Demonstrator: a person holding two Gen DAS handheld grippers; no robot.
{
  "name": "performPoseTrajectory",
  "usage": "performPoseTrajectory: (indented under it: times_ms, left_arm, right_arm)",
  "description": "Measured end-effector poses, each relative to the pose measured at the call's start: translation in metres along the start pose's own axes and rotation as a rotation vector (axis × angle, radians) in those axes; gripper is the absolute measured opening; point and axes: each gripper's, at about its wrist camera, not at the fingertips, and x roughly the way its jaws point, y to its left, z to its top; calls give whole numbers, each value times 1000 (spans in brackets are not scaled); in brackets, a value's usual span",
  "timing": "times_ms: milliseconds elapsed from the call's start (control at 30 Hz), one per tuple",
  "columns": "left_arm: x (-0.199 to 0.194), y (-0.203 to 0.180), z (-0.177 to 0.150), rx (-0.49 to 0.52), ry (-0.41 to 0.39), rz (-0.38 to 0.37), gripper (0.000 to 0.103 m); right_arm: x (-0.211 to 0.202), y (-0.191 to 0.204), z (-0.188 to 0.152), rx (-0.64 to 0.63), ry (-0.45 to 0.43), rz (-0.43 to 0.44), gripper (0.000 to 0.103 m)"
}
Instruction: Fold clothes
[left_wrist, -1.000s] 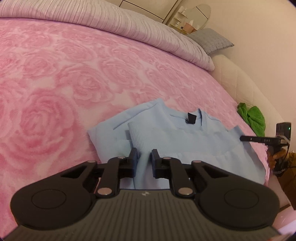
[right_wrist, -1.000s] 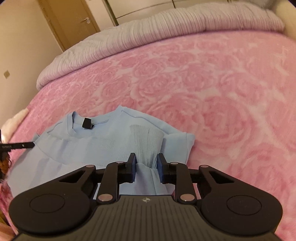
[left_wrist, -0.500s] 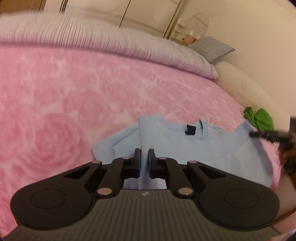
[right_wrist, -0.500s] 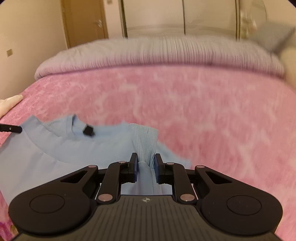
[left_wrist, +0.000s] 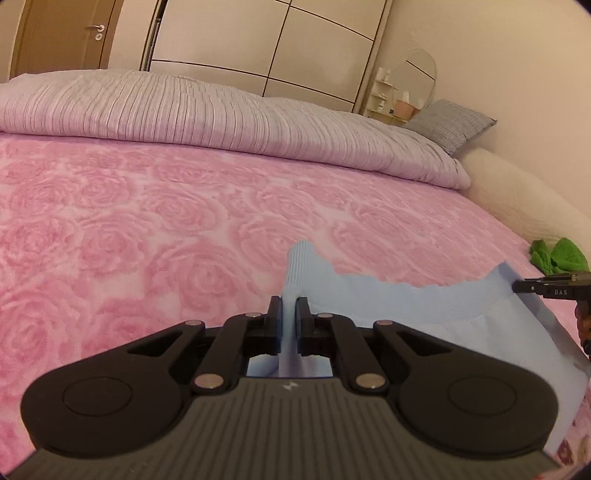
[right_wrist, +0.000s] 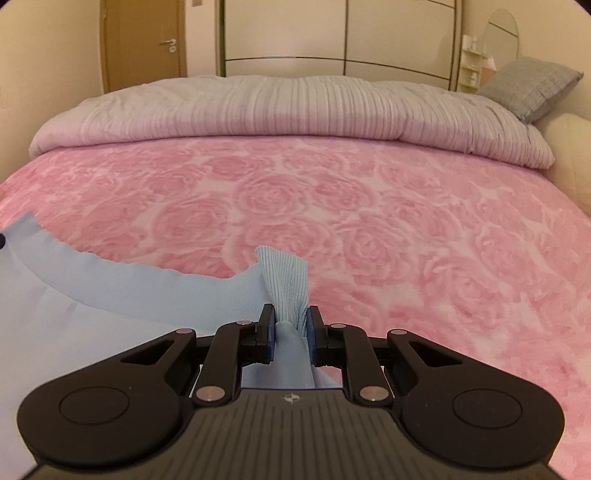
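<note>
Sweater (left_wrist: 424, 306), pale blue and knitted, is seen in the left wrist view lifted above the pink rose-patterned bedspread (left_wrist: 147, 229), with a ribbed part pinched upright in the left gripper (left_wrist: 288, 321), whose jaws are closed to a narrow slot filled by the fabric. From that pinch the garment is stretched to the right, where its far corner is held by the tip of the other gripper, so that the cloth hangs as a taut sheet; such a hold is probably meant to carry one half over for a fold. Beyond the sweater a lilac ribbed duvet (left_wrist: 221, 114) is bunched along the bedspread's far edge, a grey pillow (left_wrist: 448, 123) lies at the duvet's right end, and a green cloth (left_wrist: 557, 254) sits at the bedspread's right edge. In the right wrist view the right gripper (right_wrist: 290, 332) is shown closed on a bunched ribbed fold of the sweater (right_wrist: 122, 295), and the cloth is spread away to the left, clear of the bedspread (right_wrist: 406, 229). Behind the duvet (right_wrist: 295, 110) pale wardrobe doors (right_wrist: 288, 33) and a wooden door (right_wrist: 144, 44) are seen.
</note>
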Motion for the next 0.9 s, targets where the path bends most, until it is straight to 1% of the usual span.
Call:
performPoseTrajectory:
  times_ms: [100,200,267,300,333,367,400,467,533,567,600,667,733,800,833,900]
  left_arm:
    - [19,5,-6,-4,44,30,5]
    - [36,7,-14,4,99,67,6]
    - [45,7,-19,16,131,97,9]
    - [44,7,-19,16,131,106,12]
    - [41,8,-17,19,129,117,16]
    - [37,7,-15,23,125,135,18]
    - [30,6,-12,27,114,161,19]
    - [11,6,-5,30,88,217,18]
    - [-16,4,-1,26,70,244,16]
    - [-29,2,1,23,63,240,16]
    - [-44,-2,0,20,56,218,16]
    - [-76,-15,-7,21,43,162,16]
    - [-98,-34,-20,28,43,107,16]
    - [-110,-53,-37,51,51,33,16]
    - [-112,-62,-47,68,53,17,17]
    - [-110,-75,-66,90,63,16,17]
  right_arm:
    - [18,-2,-2,15,34,-11,15]
    - [37,-1,-8,12,96,-25,15]
    - [39,0,-8,12,100,-42,18]
    - [37,-1,-7,20,99,-66,24]
    - [33,-2,-5,30,99,-93,44]
    - [30,-4,-3,40,99,-120,55]
    - [23,-6,-2,53,88,-140,55]
    - [-2,-10,-3,86,65,-148,54]
    - [-32,-10,-7,103,32,-147,54]
    - [-47,-9,-9,112,15,-146,54]
    - [-60,-3,-17,109,3,-136,54]
    - [-85,10,-33,98,-21,-110,55]
    - [-110,24,-50,87,-45,-85,55]
    - [-124,33,-70,40,-75,-105,55]
    - [-125,41,-79,11,-77,-114,54]
    - [-121,52,-93,-5,-57,-104,53]
